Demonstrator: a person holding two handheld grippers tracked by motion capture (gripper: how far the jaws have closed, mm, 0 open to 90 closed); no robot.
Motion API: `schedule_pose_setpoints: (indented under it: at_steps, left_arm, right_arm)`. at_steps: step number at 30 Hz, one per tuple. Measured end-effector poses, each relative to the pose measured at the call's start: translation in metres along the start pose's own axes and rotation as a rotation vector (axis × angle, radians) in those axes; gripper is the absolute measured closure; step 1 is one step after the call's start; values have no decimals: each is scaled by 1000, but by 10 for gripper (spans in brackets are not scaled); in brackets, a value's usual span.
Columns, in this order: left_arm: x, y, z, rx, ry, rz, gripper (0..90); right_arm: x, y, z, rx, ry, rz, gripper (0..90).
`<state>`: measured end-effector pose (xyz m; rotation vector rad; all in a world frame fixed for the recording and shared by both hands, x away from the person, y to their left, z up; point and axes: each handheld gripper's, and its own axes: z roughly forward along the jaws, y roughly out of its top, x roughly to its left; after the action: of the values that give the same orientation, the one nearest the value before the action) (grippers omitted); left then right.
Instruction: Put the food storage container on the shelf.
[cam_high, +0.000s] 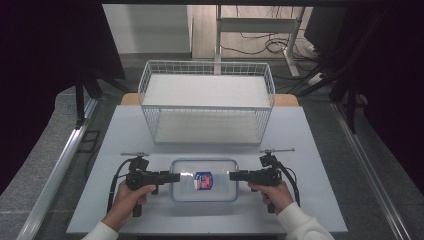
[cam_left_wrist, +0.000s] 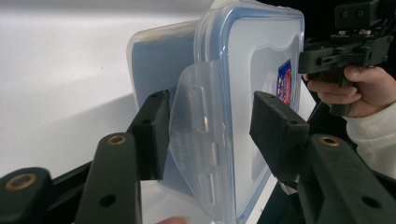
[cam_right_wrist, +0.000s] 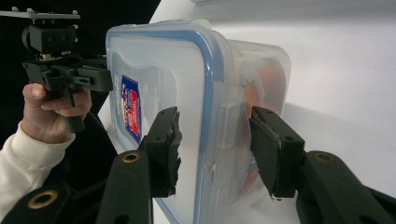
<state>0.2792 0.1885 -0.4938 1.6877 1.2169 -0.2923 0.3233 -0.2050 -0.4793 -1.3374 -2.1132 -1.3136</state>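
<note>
Left gripper (cam_high: 175, 176) and right gripper (cam_high: 233, 175) flanked the lidded container (cam_high: 204, 180) on the bench (cam_high: 310, 150), fingers apart around its end latches; closing both evenly would likely stop it skewing.

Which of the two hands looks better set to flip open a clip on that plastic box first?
Left, narrowly. The left gripper has its open fingers astride the lunch box latch flap, which already juts out. The right gripper straddles the opposite end equally.

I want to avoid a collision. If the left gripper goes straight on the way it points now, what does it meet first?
Most likely the side latch flap of the clear plastic container. The flap already sits between the open jaws of the left gripper, so its edge lies directly ahead, though whether it touches yet is unclear.
</note>
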Motion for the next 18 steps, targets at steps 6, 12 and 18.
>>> schedule_pose_setpoints:
  at_steps: [6, 12, 18]
  left_arm:
    - [4, 5, 2, 4, -6, -1, 491]
    - [10, 19, 9, 12, -10, 4, 491]
    - [19, 37, 16, -5, -24, -5, 494]
  right_arm:
    - [-1, 5, 0, -3, -7, -6, 531]
    - [-7, 13, 1, -8, -17, 3, 529]
    - [-15, 29, 1, -22, -25, -4, 528]
